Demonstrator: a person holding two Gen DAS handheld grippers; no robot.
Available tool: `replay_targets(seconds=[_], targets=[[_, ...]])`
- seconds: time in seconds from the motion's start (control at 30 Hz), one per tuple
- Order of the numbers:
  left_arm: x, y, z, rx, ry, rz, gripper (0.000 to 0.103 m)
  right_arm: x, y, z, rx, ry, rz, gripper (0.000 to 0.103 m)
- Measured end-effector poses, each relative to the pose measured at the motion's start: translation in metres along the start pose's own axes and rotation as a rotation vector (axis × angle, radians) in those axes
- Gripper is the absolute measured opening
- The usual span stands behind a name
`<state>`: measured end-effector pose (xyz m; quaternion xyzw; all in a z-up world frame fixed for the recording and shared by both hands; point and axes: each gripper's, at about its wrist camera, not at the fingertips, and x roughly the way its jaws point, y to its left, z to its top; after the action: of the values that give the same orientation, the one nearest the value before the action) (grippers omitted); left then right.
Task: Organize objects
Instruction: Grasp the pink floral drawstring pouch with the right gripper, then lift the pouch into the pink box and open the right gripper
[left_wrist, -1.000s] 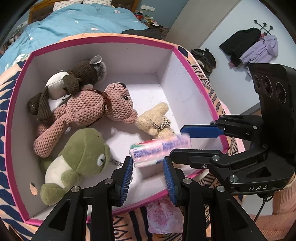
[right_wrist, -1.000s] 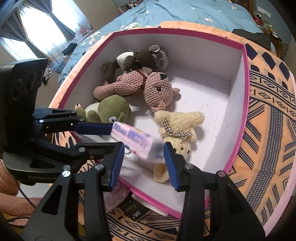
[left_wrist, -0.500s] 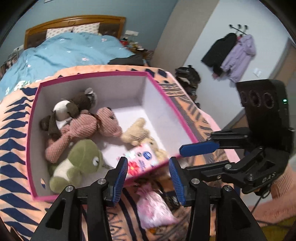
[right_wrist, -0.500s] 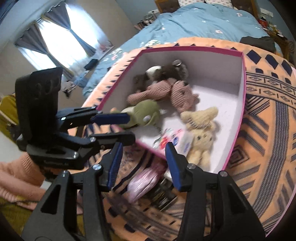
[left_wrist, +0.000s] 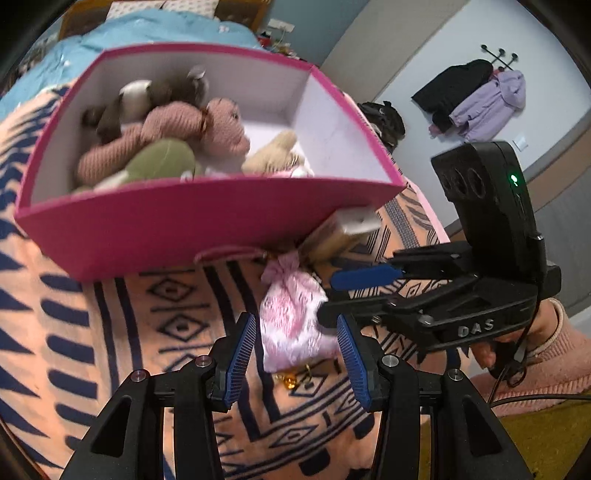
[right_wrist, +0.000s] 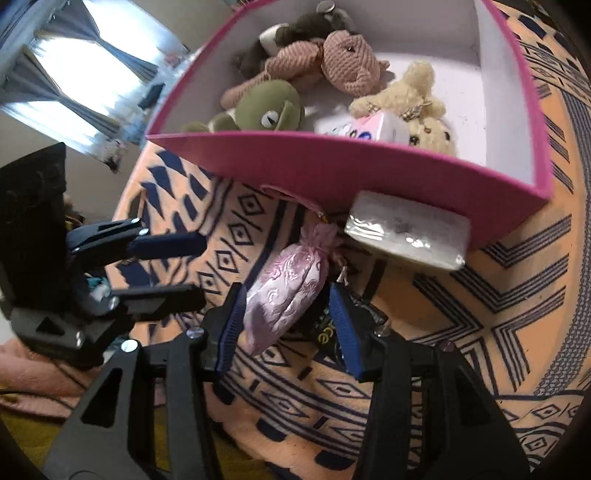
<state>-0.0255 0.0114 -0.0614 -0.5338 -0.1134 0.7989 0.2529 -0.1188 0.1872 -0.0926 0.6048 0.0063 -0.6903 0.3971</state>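
Left gripper (left_wrist: 295, 354) and right gripper (right_wrist: 286, 328) both hover partly open and empty, a pink pouch (right_wrist: 286, 291) between their fingers, probably untouched. Next: close on it, lift into the pink box (right_wrist: 332, 162) just beyond.

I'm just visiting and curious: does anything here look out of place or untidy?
Yes. The soft toys lie inside the pink box, but a pink pouch and a clear-wrapped packet sit outside on the patterned blanket, against the box's front wall. A dark packet lies partly under the pouch. Nothing looks spilled or damaged.
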Motion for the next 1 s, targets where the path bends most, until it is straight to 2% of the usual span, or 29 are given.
replay_targets(seconds=[0.13,0.3,0.47,0.57,0.77,0.87,1.0], targets=[[0.008,0.003,-0.006,-0.018,0.016,-0.004,0.047,0.018,-0.003,0.008,0.041,0.023,-0.02,0.05],[0.016,0.005,-0.013,-0.034,0.036,-0.014,0.047,0.03,-0.001,0.01,0.021,0.031,-0.038,0.05],[0.02,0.006,-0.016,-0.047,0.051,-0.027,0.047,0.027,-0.005,0.006,0.003,0.026,-0.014,0.028],[0.021,0.005,-0.017,-0.047,0.058,-0.04,0.047,0.021,-0.007,0.002,-0.002,0.014,0.025,0.024],[0.019,0.003,-0.018,-0.064,0.072,-0.133,0.051,0.0,0.001,-0.004,-0.024,-0.041,0.109,0.023],[0.007,-0.003,-0.015,-0.054,0.038,-0.191,0.049,-0.018,0.006,-0.005,-0.044,-0.077,0.131,0.023],[-0.009,-0.015,-0.006,-0.019,-0.004,-0.224,0.049,-0.039,0.014,-0.003,-0.069,-0.124,0.149,0.022]])
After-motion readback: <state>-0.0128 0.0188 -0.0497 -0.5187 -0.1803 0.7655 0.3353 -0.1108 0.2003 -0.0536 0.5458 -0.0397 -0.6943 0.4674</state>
